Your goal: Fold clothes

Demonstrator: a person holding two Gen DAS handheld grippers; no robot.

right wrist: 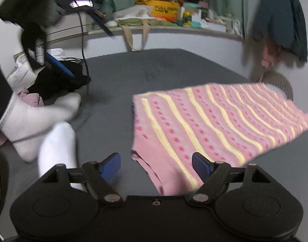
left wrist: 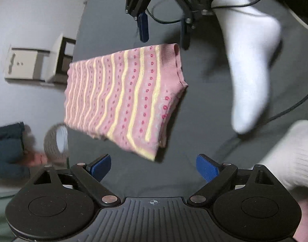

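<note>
The left hand-held gripper (left wrist: 153, 168) is spread wide, blue pads (left wrist: 207, 167) well apart, nothing between them. It hangs just short of the near corner of the folded pink garment (left wrist: 125, 98), no contact visible. That garment, pink knit with wavy yellow stripes and red dots, lies flat on the dark grey surface (left wrist: 194, 109), ribbed edge turned toward the far side.

Over in the right wrist view, the right hand-held gripper (right wrist: 156, 164) is spread just as wide and empty too. The pink garment (right wrist: 214, 125) sits right in front of it; one corner runs down between the two fingers, but whether a pad touches cloth is hard to say. From the left camera, the right hand-held gripper (left wrist: 164, 30) shows at the top, jaws apart, tips close above the ribbed edge.

The person's feet in white socks (left wrist: 250, 60) rest on the grey surface beside the garment; the legs are cut off by the frame. Motion blur smears the cloth edges. A cluttered shelf (right wrist: 174, 16) behind is too soft to read, and a hanging dark blue cloth (right wrist: 281, 20) is blurred as well.
</note>
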